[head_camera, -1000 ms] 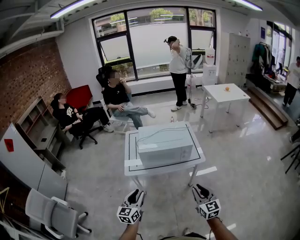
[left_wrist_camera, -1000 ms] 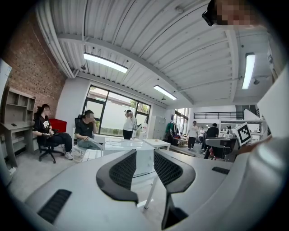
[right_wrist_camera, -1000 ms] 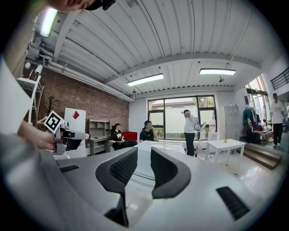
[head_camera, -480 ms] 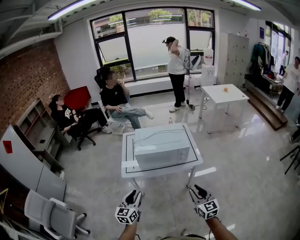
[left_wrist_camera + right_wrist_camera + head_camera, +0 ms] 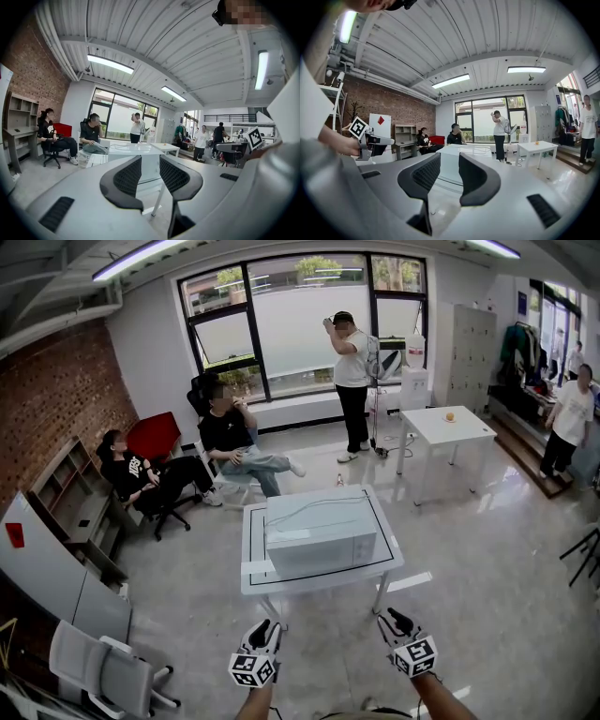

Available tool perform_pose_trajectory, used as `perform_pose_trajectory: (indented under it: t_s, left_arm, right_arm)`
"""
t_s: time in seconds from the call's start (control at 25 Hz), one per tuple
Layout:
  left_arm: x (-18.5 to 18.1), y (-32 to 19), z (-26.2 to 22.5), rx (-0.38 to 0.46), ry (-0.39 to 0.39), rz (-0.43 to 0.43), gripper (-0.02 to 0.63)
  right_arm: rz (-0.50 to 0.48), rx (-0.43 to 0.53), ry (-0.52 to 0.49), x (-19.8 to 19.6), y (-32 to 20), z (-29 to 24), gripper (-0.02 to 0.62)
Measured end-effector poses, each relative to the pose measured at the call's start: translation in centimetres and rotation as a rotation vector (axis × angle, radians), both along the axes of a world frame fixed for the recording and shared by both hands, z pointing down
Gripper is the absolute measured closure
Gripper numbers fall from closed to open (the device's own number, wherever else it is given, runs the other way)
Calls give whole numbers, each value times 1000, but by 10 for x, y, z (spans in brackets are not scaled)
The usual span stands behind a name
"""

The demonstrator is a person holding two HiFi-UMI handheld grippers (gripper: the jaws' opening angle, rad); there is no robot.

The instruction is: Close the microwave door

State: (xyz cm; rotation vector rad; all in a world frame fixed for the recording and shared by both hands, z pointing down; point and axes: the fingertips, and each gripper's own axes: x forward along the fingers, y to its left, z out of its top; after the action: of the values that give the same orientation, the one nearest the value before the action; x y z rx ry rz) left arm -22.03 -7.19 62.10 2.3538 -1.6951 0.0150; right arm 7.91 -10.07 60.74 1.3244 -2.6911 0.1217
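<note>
Microwave [image 5: 322,532]: sits centred on table [image 5: 249,570], white on white, cord lying on top, well ahead of both grippers. Left gripper [image 5: 267,626]: hangs low over glossy grey floor [image 5: 469,549], jaws parted, nothing between. Right gripper [image 5: 392,618]: level beside it, jaws just opened wider, likewise empty. Behind: brick wall [image 5: 56,399] at left, big windows [image 5: 300,320], second table [image 5: 448,427] at right, people [image 5: 234,432] seated and standing.

No legible text or numbers; only black-and-white square code markers [image 5: 253,670] on left tool [image 5: 272,625] and right tool [image 5: 394,616].
</note>
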Motion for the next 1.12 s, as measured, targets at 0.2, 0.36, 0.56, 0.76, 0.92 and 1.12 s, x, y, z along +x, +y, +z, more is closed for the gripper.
perform_pose_trajectory:
  t_s: [0.2,0.36,0.56,0.76,0.92,1.12]
  left_arm:
    - [-2,3,-1,-6,-4,-8,477]
    - [-2,5,1,-9,-6,-8,478]
    - [-1,5,4,-14,-7,-8,477]
    - [1,7,6,-18,-7,-7,479]
    - [1,8,6,-23,-4,-7,479]
    - [9,9,8,-32,-1,-1,478]
  right_arm:
    - [-1,-2,-2,2,2,-2,488]
    - [-1,-6,-4,3,4,-1,488]
    - [12,-28,10,7,0,10,488]
    - [26,-25,71,12,2,15,491]
    - [14,-17,80,9,4,13,495]
    - [3,-12,90,8,7,8,502]
